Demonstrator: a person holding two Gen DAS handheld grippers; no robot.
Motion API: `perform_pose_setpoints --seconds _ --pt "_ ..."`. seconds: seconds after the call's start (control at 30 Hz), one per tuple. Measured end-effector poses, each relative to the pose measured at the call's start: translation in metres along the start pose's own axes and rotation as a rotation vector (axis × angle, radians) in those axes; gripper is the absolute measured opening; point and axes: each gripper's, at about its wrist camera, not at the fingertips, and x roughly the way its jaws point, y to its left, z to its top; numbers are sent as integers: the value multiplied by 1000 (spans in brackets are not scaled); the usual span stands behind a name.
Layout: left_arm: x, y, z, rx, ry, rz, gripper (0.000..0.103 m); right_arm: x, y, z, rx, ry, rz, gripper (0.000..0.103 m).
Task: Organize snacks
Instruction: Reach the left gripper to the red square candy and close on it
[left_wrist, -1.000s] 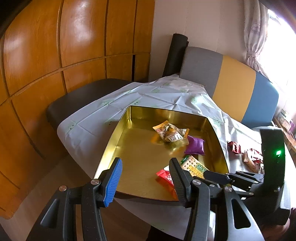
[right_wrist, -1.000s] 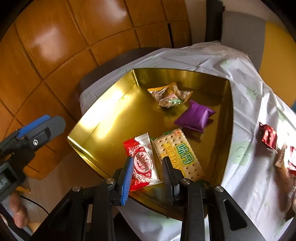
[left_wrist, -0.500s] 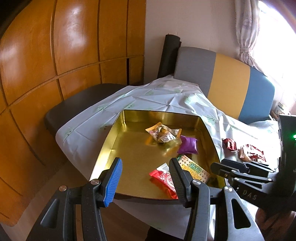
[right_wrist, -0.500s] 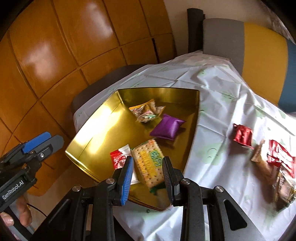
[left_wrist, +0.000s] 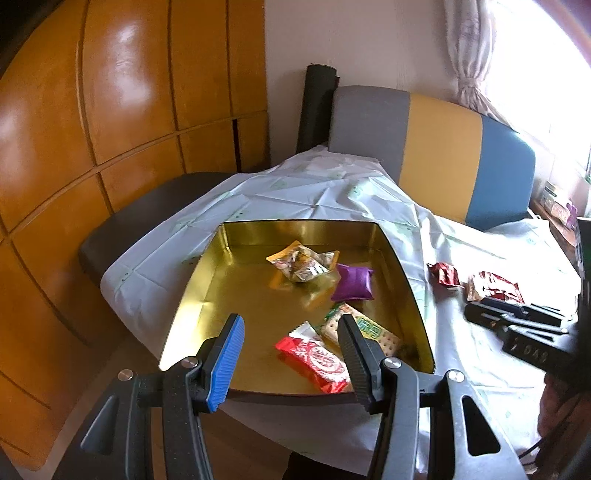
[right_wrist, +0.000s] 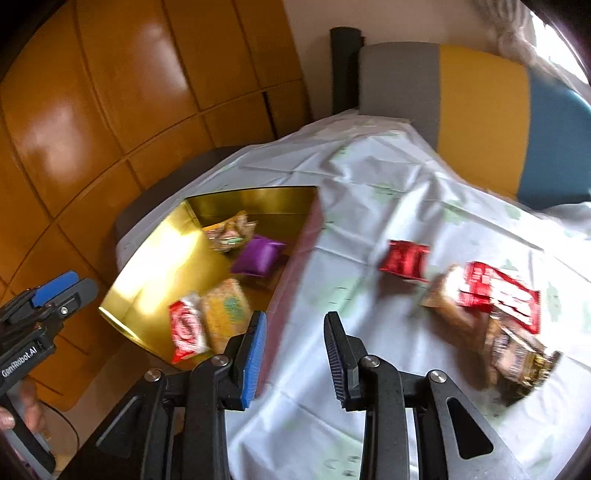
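Observation:
A gold tray (left_wrist: 240, 295) on the white cloth holds a crinkled orange snack (left_wrist: 303, 262), a purple packet (left_wrist: 352, 282), a green cracker pack (left_wrist: 364, 328) and a red-and-white packet (left_wrist: 317, 363). My left gripper (left_wrist: 291, 332) hovers open over the tray's near edge, with nothing between its fingers. Over the cloth just right of the tray (right_wrist: 166, 258), my right gripper (right_wrist: 295, 325) is open and holds nothing. Loose snacks lie ahead on its right: a red packet (right_wrist: 404, 260), a brown one (right_wrist: 443, 299), a red-and-white one (right_wrist: 498, 295) and a clear one (right_wrist: 517, 358). The right wrist view is blurred.
A grey, yellow and blue bench back (left_wrist: 436, 147) stands behind the table. Wooden wall panels (left_wrist: 110, 110) and a dark seat (left_wrist: 147, 210) are on the left. The cloth (right_wrist: 369, 184) hangs over the table's near edge. A hand (right_wrist: 22, 406) holds the left gripper's handle.
My right gripper has swung right, from over the tray's snacks to the cloth beside the loose packets. The left gripper has drawn back slightly from the tray, still open.

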Motion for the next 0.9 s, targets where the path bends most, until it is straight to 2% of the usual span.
perform_pose_setpoints --seconds 0.1,0.33,0.47,0.6,0.77,0.9 --pt "2 -9 0 19 6 -13 53 -9 -23 -2 20 -3 -45 37" --pt "10 -33 4 68 27 -54 53 -32 -80 -6 73 -11 -147 39" --pt "13 -50 7 105 32 -78 53 -47 -110 -6 93 -23 -208 45" --pt "17 -65 9 134 44 -108 53 -58 -137 -5 116 -28 -257 46" --pt "24 -87 13 189 53 -114 53 -67 -179 -8 204 -42 -302 48" --pt "30 -104 16 236 62 -112 53 -66 -205 -14 318 -41 -299 48"
